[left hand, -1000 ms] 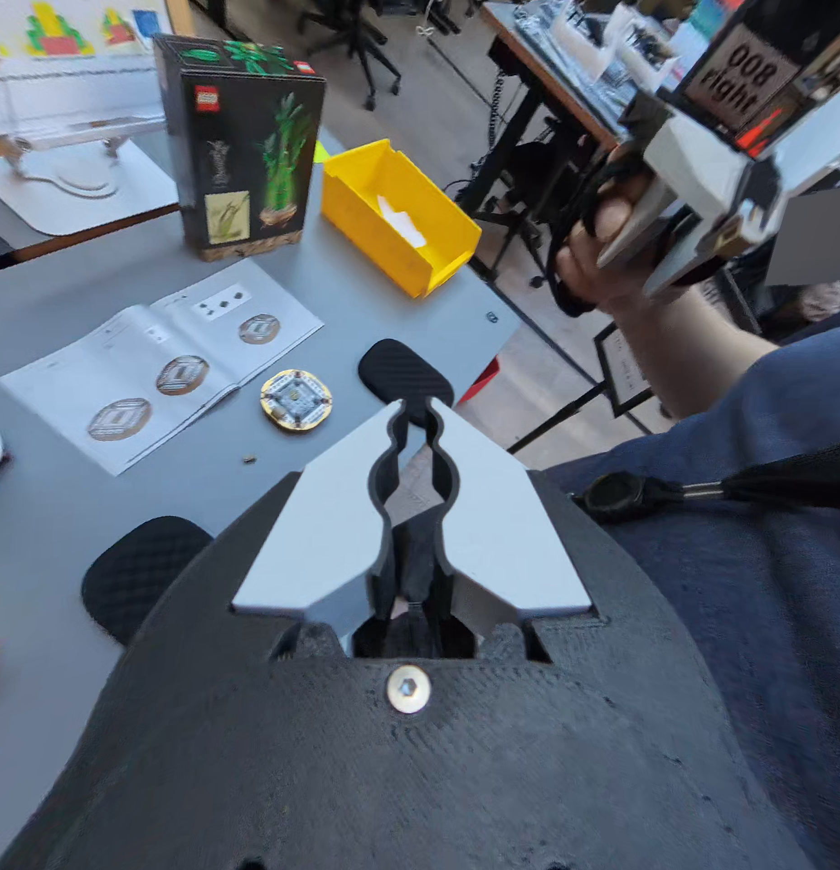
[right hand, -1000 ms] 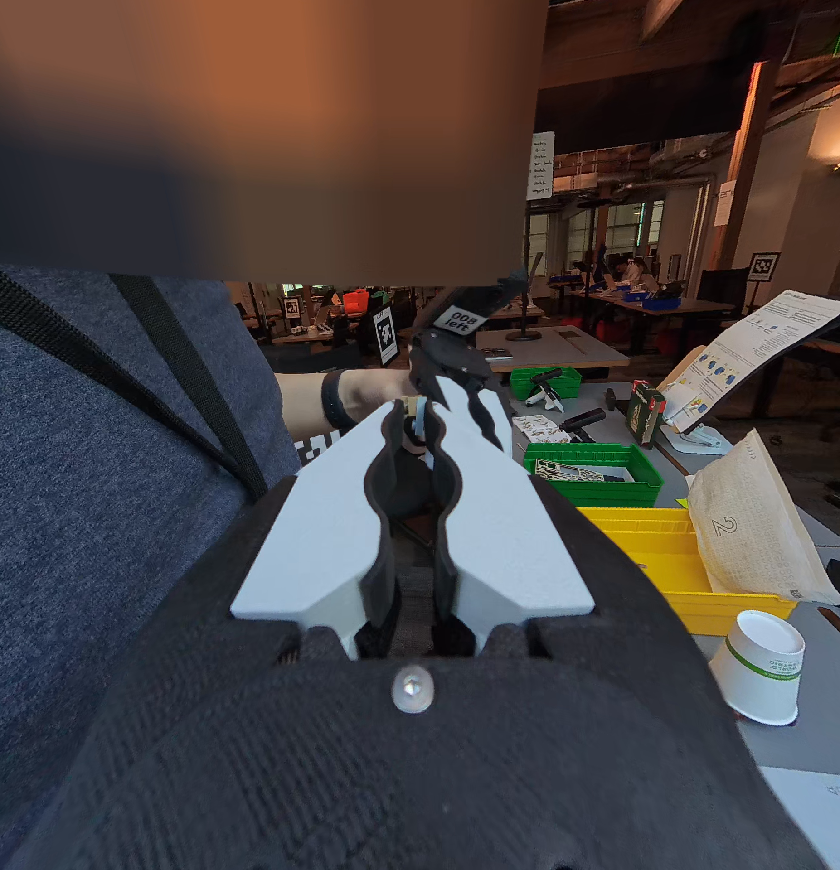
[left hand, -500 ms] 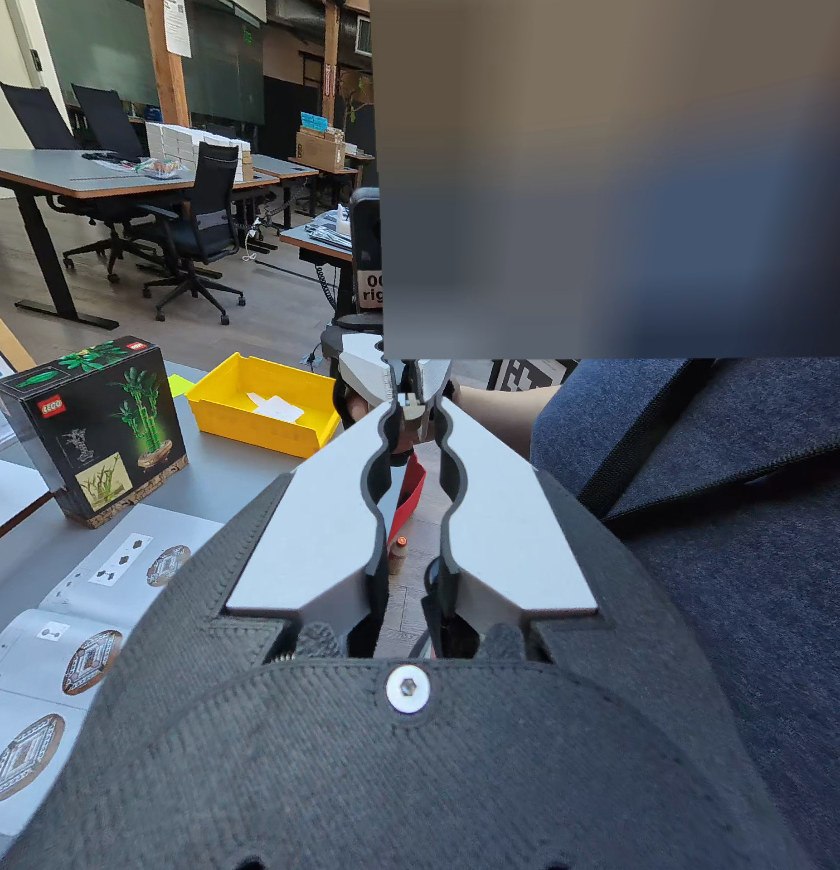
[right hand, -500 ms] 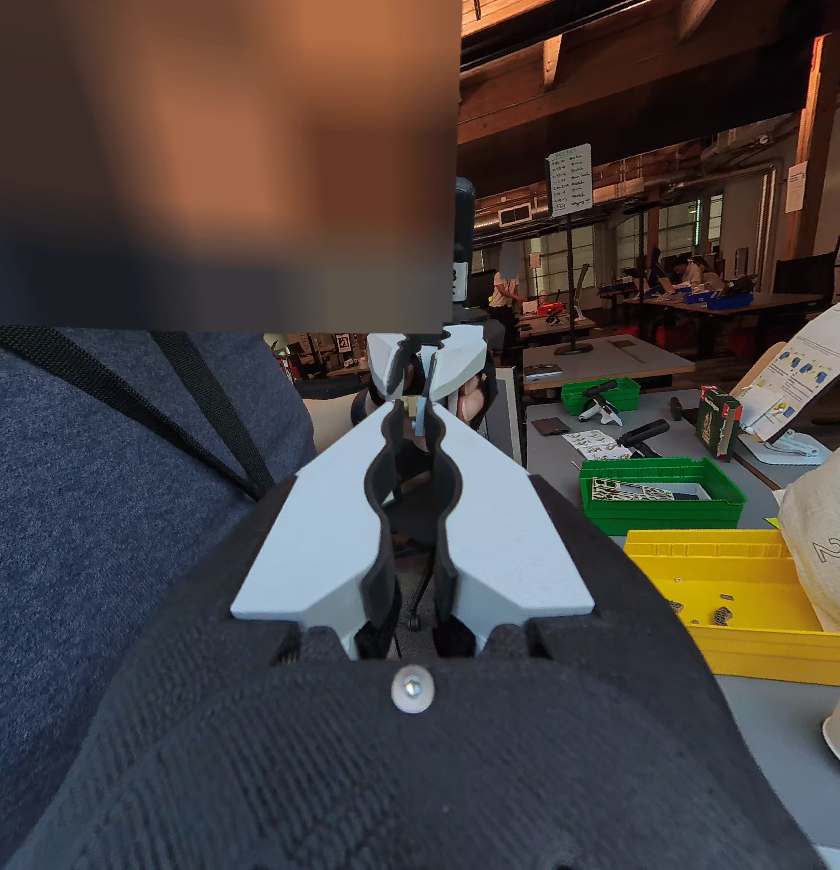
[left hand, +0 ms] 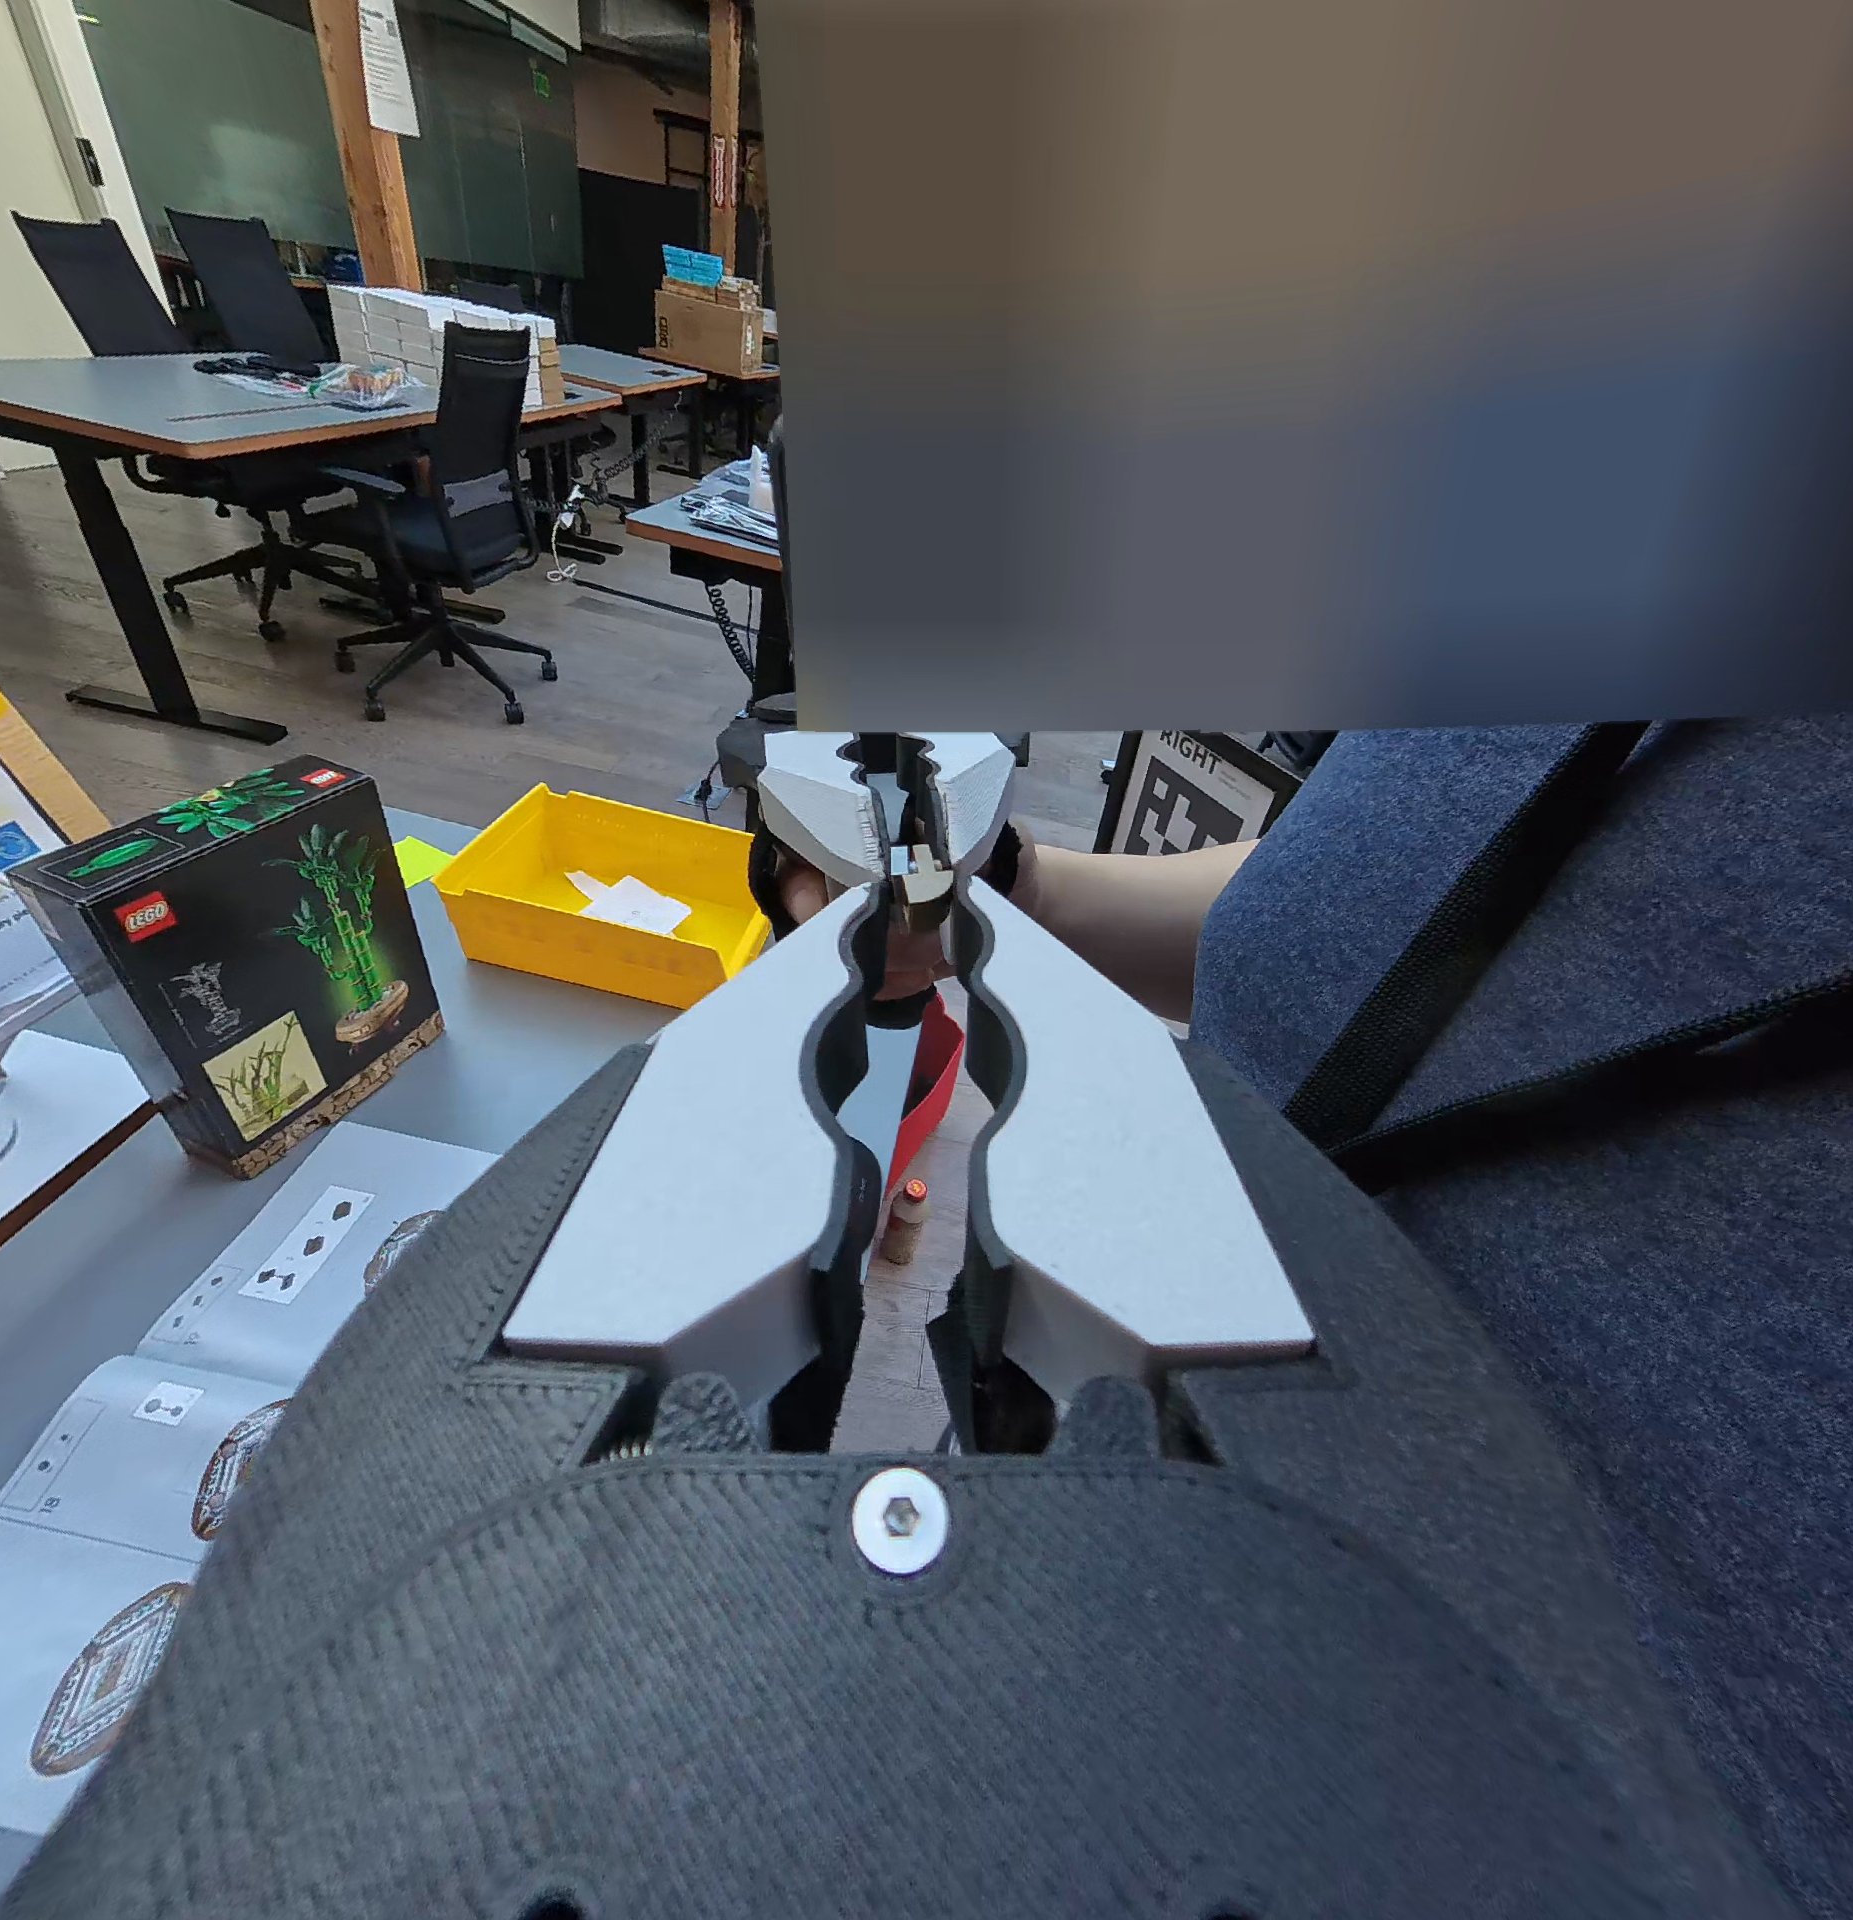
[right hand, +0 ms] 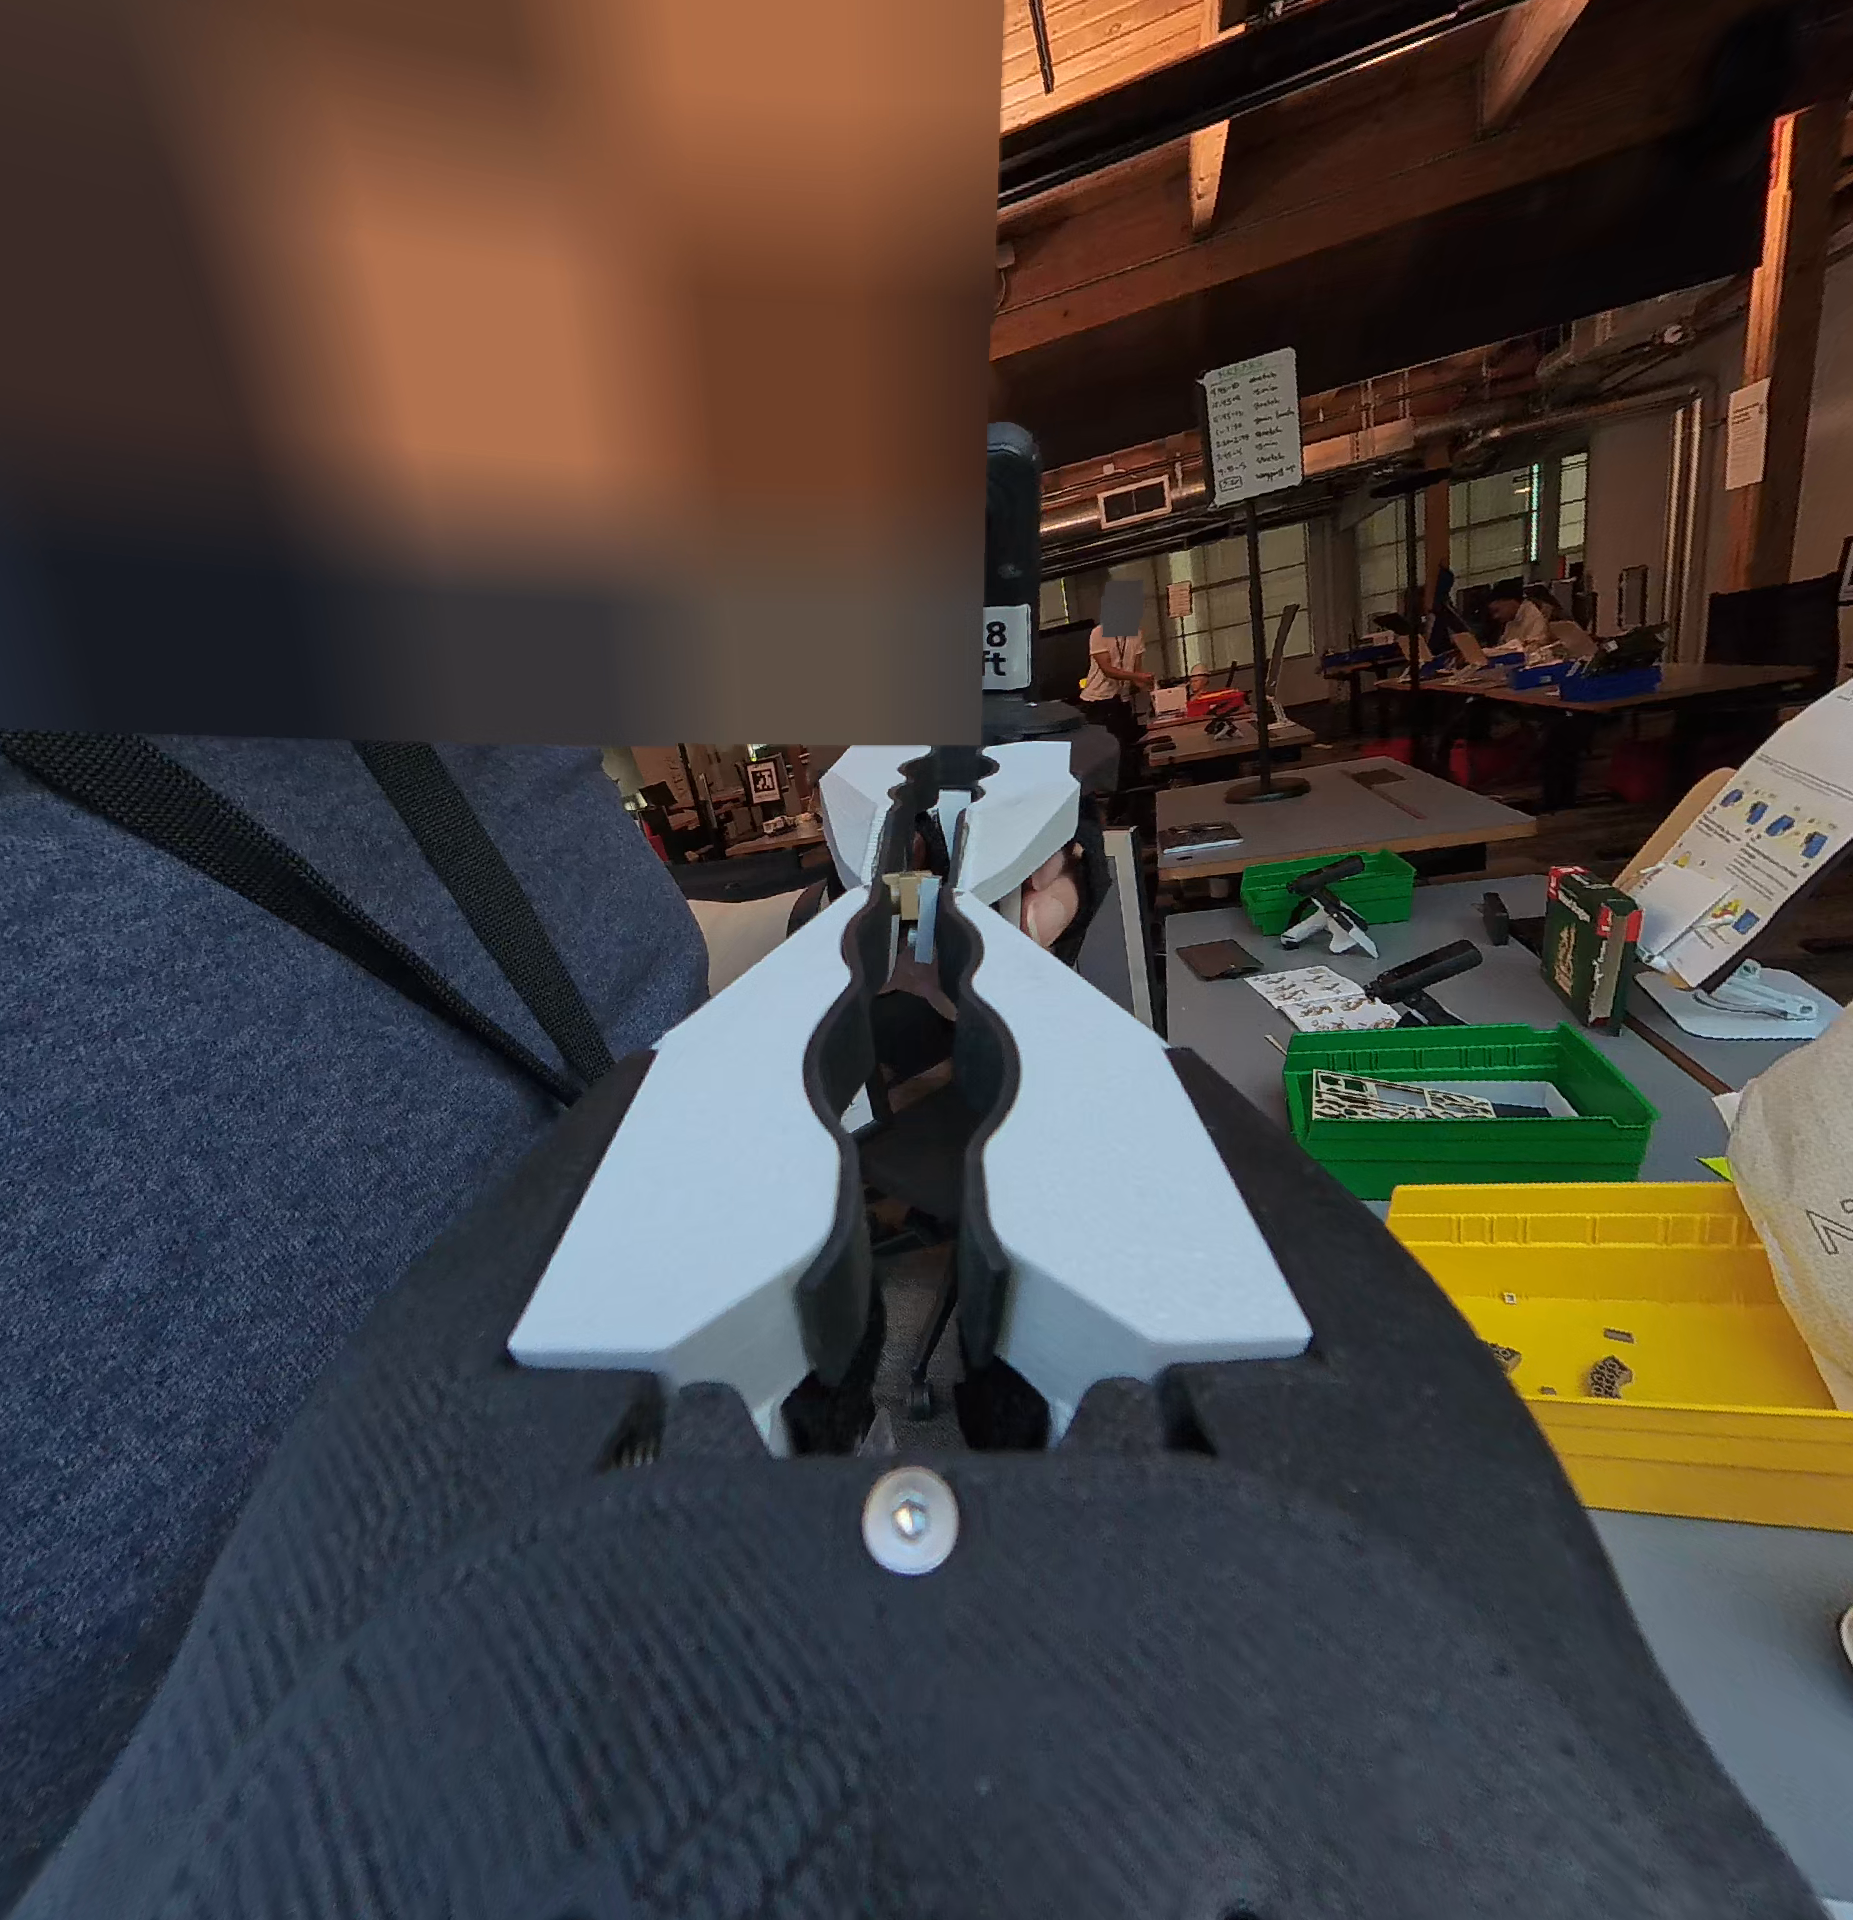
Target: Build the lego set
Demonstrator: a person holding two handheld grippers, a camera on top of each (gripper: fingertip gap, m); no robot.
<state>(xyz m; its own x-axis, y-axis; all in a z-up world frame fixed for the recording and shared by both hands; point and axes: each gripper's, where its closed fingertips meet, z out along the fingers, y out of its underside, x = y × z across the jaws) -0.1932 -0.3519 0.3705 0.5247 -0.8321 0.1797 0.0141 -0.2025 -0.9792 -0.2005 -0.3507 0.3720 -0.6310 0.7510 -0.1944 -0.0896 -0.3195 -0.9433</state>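
A tan Lego piece (left hand: 924, 891) is pinched by the left gripper (left hand: 917, 906); a grey piece (right hand: 927, 918) is pinched by the right gripper (right hand: 917, 914), tip to tip.

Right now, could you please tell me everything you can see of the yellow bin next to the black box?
The yellow bin is a shallow, open-topped rectangular tray, apparently of moulded plastic, with ribbed walls. It sits flat on the grey table, near the table's far edge, to the right of the black box and apart from it. Inside lie white paper scraps; nothing else shows in it. Neither gripper touches it.
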